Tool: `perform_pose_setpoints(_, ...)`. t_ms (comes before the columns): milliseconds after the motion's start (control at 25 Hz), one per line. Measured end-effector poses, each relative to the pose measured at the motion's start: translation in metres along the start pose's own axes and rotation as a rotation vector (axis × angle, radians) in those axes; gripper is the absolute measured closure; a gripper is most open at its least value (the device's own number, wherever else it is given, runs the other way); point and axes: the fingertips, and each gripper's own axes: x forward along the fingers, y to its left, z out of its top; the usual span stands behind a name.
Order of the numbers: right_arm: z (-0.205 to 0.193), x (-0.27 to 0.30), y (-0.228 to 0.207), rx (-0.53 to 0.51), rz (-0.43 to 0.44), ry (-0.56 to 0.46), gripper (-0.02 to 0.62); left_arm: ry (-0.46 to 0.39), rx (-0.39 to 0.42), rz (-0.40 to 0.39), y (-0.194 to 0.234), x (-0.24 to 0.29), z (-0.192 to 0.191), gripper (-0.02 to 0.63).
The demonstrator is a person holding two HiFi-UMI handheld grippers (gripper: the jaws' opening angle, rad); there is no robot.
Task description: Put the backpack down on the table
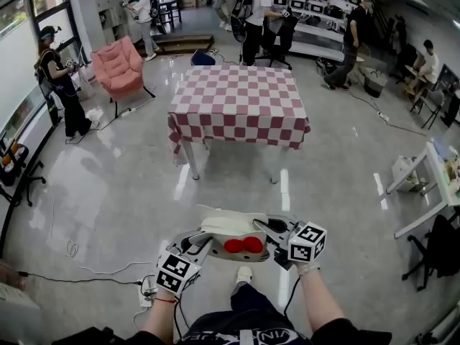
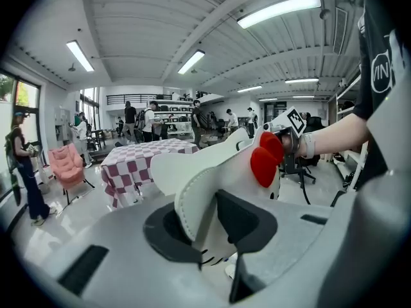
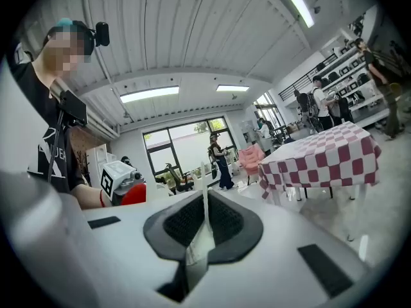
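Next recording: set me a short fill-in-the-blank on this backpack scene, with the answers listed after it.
1. The left hand-held gripper and the right hand-held gripper are both shut on the white backpack, which bears a ___ bow.
2. The table ahead is covered by a red-and-white ___ cloth.
3. In the head view, the pink armchair stands to the table's ___.

Missing words: red; checkered; left.

Bright overhead strip lights [image 2: 279,9], fisheye edges
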Motion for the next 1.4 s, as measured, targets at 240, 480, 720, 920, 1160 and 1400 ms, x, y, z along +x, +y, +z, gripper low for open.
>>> perform_pose_setpoints(240, 0.030, 0.030, -0.062, 0.002, 0.007, -0.007, 0.584, -0.011, -0.010, 0.014, 0.051, 0.051, 0.030, 0.514)
perform_pose_setpoints(480, 0.061, 0.049, -0.118, -0.012, 0.004, -0.010, 0.584, -0.020, -0.004, 0.019, 0.088, 0.098, 0.058, 0.514)
perform_pose_setpoints(720, 0.085, 0.061, -0.162, -0.021, 0.007, -0.017, 0.584, -0.024, 0.005, 0.033, 0.114, 0.134, 0.084, 0.514)
perform_pose_setpoints(920, 0.096, 0.066, -0.185, -0.027, 0.010, -0.015, 0.584, -0.025, 0.000, 0.041, 0.124, 0.154, 0.095, 0.514)
perform_pose_setpoints(1160, 0.103, 0.076, -0.206, -0.025, 0.011, -0.001, 0.584, -0.021, -0.010, 0.045, 0.139, 0.170, 0.101, 0.514)
perform_pose_setpoints(1400, 0.112, 0.094, -0.235, -0.020, 0.004, 0.006, 0.584, -0.020, -0.008, 0.034, 0.165, 0.195, 0.109, 0.514)
